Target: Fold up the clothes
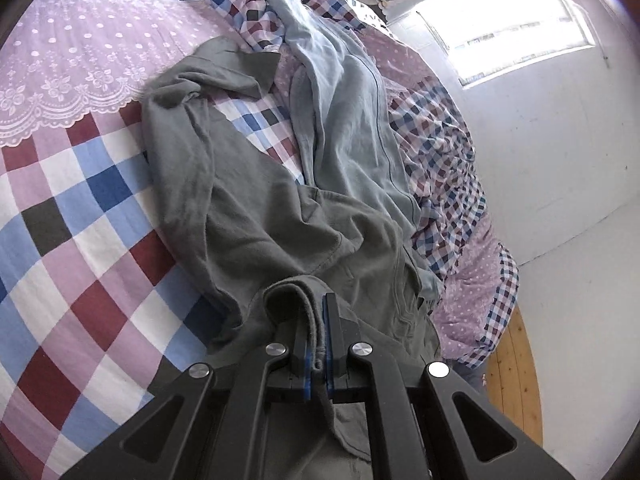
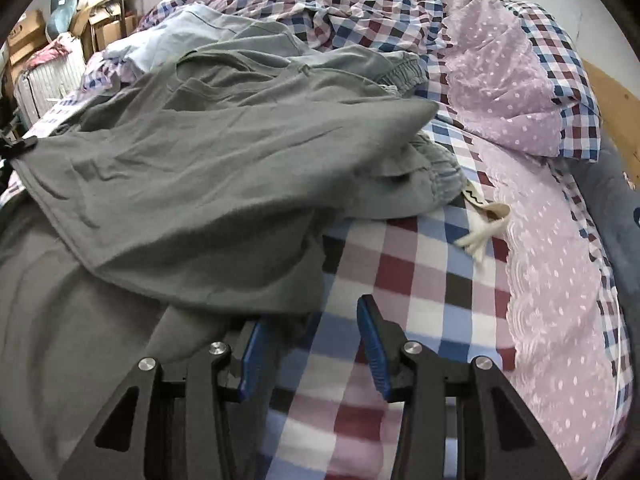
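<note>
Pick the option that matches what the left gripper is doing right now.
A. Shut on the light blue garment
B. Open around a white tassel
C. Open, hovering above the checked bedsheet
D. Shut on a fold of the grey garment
D: in the left wrist view the left gripper has its blue pads pressed together on a folded edge of the grey garment, while the light blue garment lies beyond, untouched.

**Greys on a checked bed**

The grey-green garment (image 1: 256,216) is plain, and the pale blue garment (image 1: 352,128) beside it carries a thin dark stripe. The bedsheet (image 1: 80,216) under them is checked in white, blue, maroon, lilac and black. Beyond it, the lilac quilt (image 2: 504,92) has white dots. Both black grippers have blue pads (image 2: 374,340).
</note>
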Demonstrator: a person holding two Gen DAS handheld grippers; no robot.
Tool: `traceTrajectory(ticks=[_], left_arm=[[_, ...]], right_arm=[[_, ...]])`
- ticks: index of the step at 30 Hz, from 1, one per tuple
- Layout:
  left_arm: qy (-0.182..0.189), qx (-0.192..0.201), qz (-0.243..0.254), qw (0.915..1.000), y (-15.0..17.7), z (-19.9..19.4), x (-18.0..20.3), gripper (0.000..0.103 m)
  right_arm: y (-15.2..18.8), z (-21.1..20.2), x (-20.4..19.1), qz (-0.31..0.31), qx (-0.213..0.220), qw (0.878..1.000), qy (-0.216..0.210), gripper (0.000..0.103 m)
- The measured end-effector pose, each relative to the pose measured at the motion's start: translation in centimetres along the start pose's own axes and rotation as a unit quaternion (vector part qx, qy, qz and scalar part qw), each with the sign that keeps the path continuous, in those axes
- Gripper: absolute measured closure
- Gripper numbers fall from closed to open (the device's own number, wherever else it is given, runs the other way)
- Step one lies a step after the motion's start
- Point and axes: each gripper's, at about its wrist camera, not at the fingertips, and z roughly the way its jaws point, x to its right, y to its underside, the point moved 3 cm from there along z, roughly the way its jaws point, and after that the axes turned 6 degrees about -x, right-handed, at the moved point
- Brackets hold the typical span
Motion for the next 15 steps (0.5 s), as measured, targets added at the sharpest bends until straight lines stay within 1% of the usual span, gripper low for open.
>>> traceTrajectory(ticks=[1, 3, 5, 9, 12, 15], left_arm=[[0.001, 0.000, -0.002, 1.0000, -0.1, 0.0, -0.1, 0.100], [0.001, -0.001, -0.003, 1.0000, -0.1, 0.0, -0.2, 0.100], [0.000, -0.005, 0.001, 1.0000, 0.1, 0.1, -0.1, 0.100], [-0.001, -0.012, 0.010, 0.9999, 0.3, 0.4, 0.2, 0.100], [-0.011, -0.025, 0.021, 0.9994, 0.8, 1.0, 0.5, 0.100], [-0.030, -0.034, 0.025, 0.9987, 1.2, 1.5, 0.3, 0.100]], right_arm=[[-0.2, 0.2, -0.1, -0.001, 0.000, 1.000, -0.003, 0.061], [-0.6, 0.5, 0.2, 0.010, 0.000, 1.000, -0.008, 0.100], [-0.9, 0.5, 0.8, 0.025, -0.003, 1.000, 0.011, 0.100], [-1.1, -2.0, 2.5, 0.022, 0.011, 0.997, 0.076, 0.100], [-1.2, -4.3, 2.1, -0.031, 0.026, 0.988, 0.151, 0.100], [-0.7, -3.2, 0.8, -0.083, -0.022, 0.981, 0.175, 0.100]])
